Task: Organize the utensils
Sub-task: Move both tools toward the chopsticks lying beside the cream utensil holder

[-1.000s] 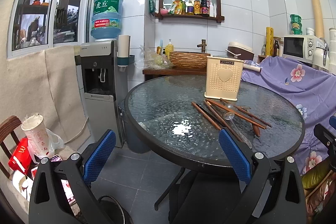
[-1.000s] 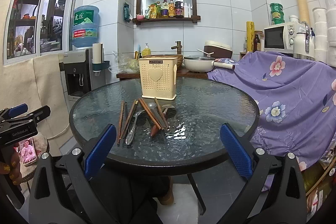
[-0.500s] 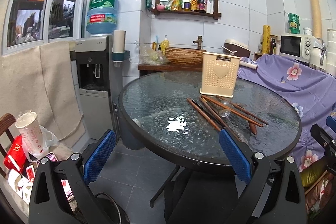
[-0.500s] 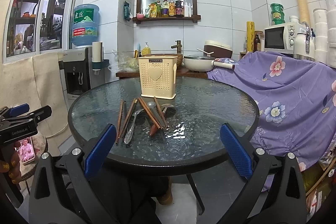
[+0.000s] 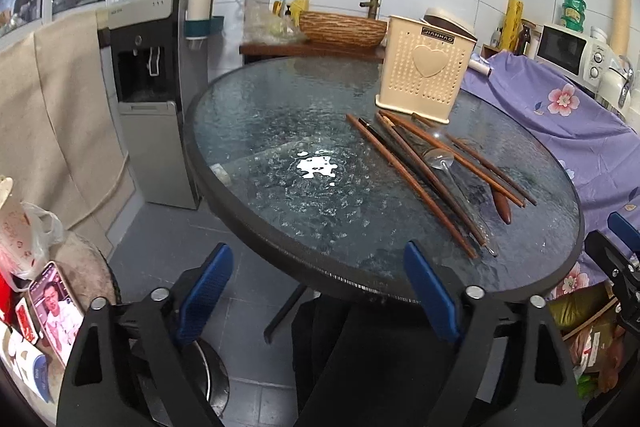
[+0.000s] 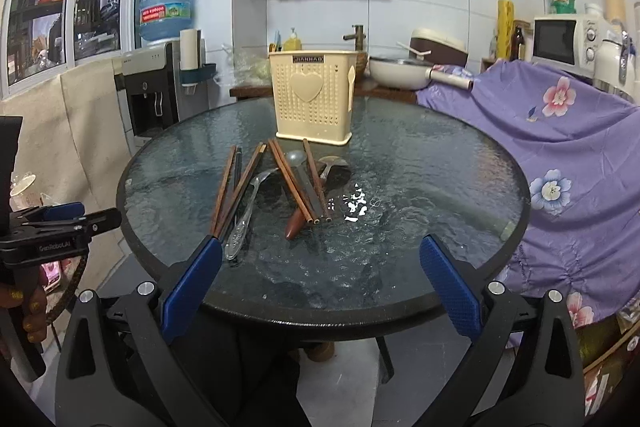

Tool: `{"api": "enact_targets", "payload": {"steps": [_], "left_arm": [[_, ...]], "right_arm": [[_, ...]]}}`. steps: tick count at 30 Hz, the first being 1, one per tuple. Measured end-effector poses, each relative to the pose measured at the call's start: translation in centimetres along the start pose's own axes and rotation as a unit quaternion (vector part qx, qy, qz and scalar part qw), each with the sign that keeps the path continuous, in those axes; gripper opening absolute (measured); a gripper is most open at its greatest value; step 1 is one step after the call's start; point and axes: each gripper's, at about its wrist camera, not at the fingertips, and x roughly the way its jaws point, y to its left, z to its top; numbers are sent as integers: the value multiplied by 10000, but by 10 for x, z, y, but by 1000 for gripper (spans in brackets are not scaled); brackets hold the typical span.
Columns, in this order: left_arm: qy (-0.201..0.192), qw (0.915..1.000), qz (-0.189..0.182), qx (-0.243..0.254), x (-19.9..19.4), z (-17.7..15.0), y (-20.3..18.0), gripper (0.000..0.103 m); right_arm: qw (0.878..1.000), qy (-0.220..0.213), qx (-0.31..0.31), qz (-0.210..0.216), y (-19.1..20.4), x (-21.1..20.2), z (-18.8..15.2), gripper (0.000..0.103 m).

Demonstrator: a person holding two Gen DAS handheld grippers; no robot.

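Both hand-held grippers are empty right now. The left hand-held gripper (image 5: 316, 291) has just been closing a little, but it's wide apart with nothing between the blue pads, and the right hand-held gripper (image 6: 320, 275) is spread wide too, gripping nothing. Both hang at the near rim, off the edge.

Biggest thing first: the round dark bench with a textured glass top (image 6: 432, 155). Toward its far side, at about 12 o'clock from the right gripper, stands the cream perforated plastic utensil holder with a heart on the front (image 6: 313, 95), upright, and empty as far as I can tell.

In front of it lies the loose pile: long brown wooden chopsticks (image 6: 224, 187), a couple of shiny metal spoons (image 6: 244, 215) and a dark wooden-handled piece (image 6: 295, 225). All on the glass, none in the holder, so sorting hasn't started, I'd say.

The bit that matters: from the right gripper the pile sits at roughly 11 to 12 o'clock, long axes running mostly away toward the holder, handle ends nearest. From the left gripper the same chopsticks (image 5: 408, 175) are out at 1 o'clock, slanting. The left gripper's right pad looks nearer the closest ends, so I'd guess that hand goes first, though it's close.
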Motion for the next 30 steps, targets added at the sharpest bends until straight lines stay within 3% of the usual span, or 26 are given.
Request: {"api": "enact_targets", "payload": {"steps": [6, 14, 17, 24, 30], "left_arm": [[231, 9996, -20, 135, 25, 23, 0, 66], [584, 9976, -224, 305, 64, 57, -9, 63], [813, 9956, -370, 285, 81, 70, -10, 55], [939, 9936, -512, 358, 105, 100, -18, 52], [1277, 9891, -659, 313, 133, 117, -27, 45]], "right_arm": [[9986, 455, 137, 241, -18, 34, 18, 97], [9968, 640, -175, 450, -23, 80, 53, 95], [9939, 856, -243, 656, -22, 104, 68, 86], [9861, 1313, -500, 893, -11, 159, 102, 69], [9804, 1603, -723, 893, 3, 198, 121, 57]]}}
